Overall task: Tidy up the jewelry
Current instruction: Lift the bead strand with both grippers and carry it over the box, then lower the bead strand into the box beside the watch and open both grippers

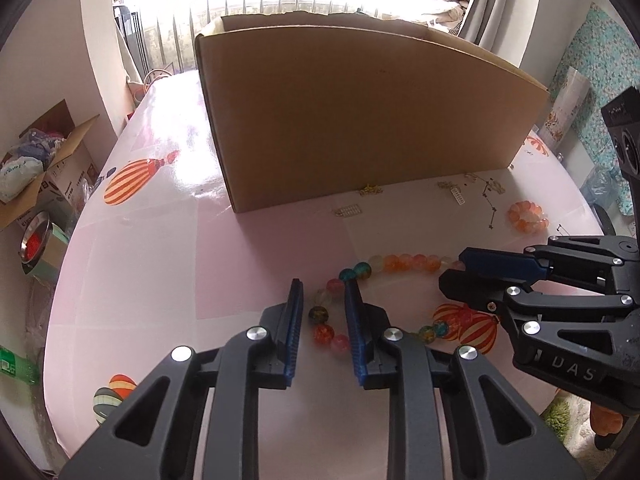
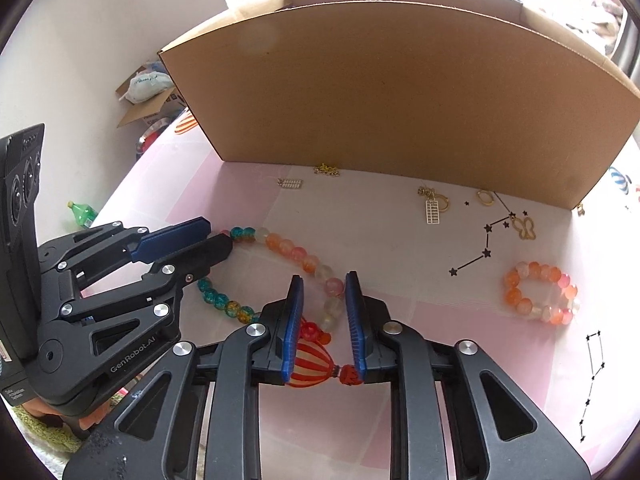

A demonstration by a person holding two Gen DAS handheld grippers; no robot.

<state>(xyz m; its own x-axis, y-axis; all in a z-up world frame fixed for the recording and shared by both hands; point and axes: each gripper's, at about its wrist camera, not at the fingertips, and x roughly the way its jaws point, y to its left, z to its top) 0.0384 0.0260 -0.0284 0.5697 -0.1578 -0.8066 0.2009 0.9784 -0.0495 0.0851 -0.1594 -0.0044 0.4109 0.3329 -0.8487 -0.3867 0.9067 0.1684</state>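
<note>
Left wrist view: left gripper (image 1: pixel 323 304) low over the pink table (image 1: pixel 140 264), jaws spread, a stretch of the long bead necklace (image 1: pixel 404 263) lying between the two blue pads without clear contact. The necklace loops on the table in front of the cardboard box (image 1: pixel 360 120), orange beads toward the box, teal and amber beads nearer the camera. Right gripper (image 1: pixel 452 272) comes in from the side, tips at the orange end of the necklace, jaws nearly together; cannot tell from here whether a bead is pinched. A small orange bead bracelet (image 1: pixel 528 216) lies apart, off the box's near right corner. Small gold charms (image 1: pixel 370 189) sit close against the foot of the box. Right wrist view: right gripper (image 2: pixel 324 298) jaws spread, pale and pink beads of the necklace (image 2: pixel 296 254) between the pads, over a printed balloon (image 2: pixel 312 368) on the table (image 2: pixel 460 340). Left gripper (image 2: pixel 218 238) tips sit at the teal end of the strand, fingers close together but not meeting. Bracelet (image 2: pixel 540 292) lies well apart from the necklace, in front of the box's (image 2: pixel 400 92) right end. Gold pendants (image 2: pixel 434 206) and a butterfly charm (image 2: pixel 526 227) lie just before the box wall.
</note>
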